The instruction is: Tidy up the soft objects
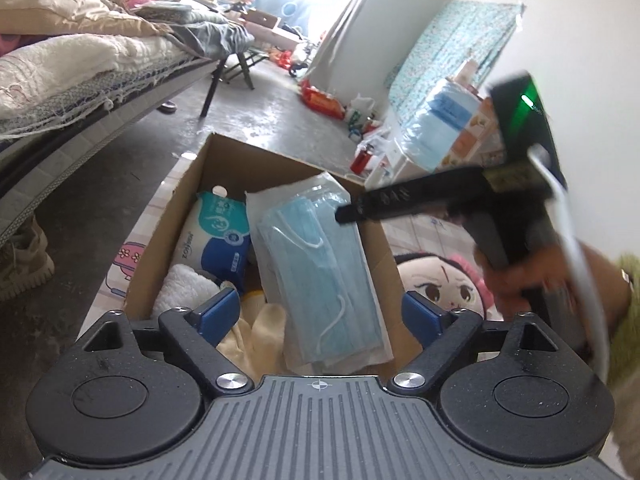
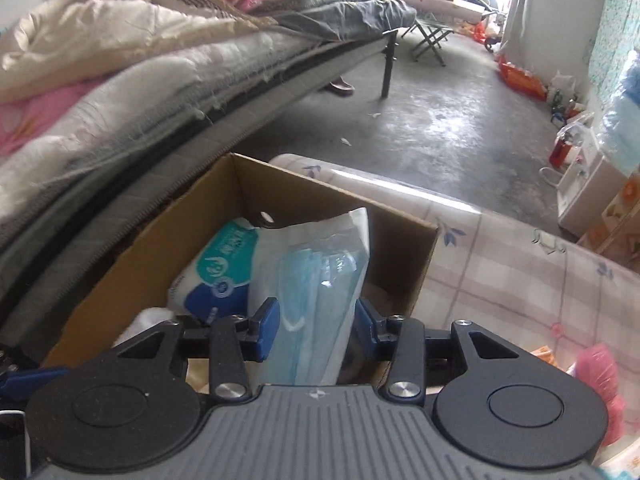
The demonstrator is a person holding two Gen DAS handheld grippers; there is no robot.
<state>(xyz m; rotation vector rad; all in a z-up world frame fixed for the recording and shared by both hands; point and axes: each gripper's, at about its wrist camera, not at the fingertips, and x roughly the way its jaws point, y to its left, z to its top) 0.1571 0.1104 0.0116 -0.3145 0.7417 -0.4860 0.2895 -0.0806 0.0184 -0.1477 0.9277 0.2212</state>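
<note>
Left wrist view looks down past the left gripper [image 1: 322,312], whose blue-padded fingers [image 1: 219,312] stand wide apart with nothing between them, released above an open brown cardboard box [image 1: 224,162]. Straight ahead of those fingers a clear plastic pack of pale blue face masks [image 1: 320,264] leans tilted inside the box, its white ear loops showing through the wrap and its upper end rising above the box's far rim. To the left of the pack sits a white, teal and blue soft tissue pack [image 1: 218,236], with a fluffy white cloth [image 1: 186,286] nearer the gripper and a pale yellow cloth [image 1: 256,336] under the mask pack's near end. Beyond the right finger, outside the box, lies a plush doll face with dark hair and a pink band [image 1: 444,280] on a pink checked tablecloth [image 1: 424,232].

Right wrist view shows the right gripper [image 2: 316,322] with its blue pads [image 2: 268,328] parted on either side of the mask pack; the left pad meets the wrap, while contact at the right pad cannot be made out, so whether it grips cannot be told. The same box stands just ahead, beside a bed heaped with cream and pink bedding [image 2: 120,40].
</note>
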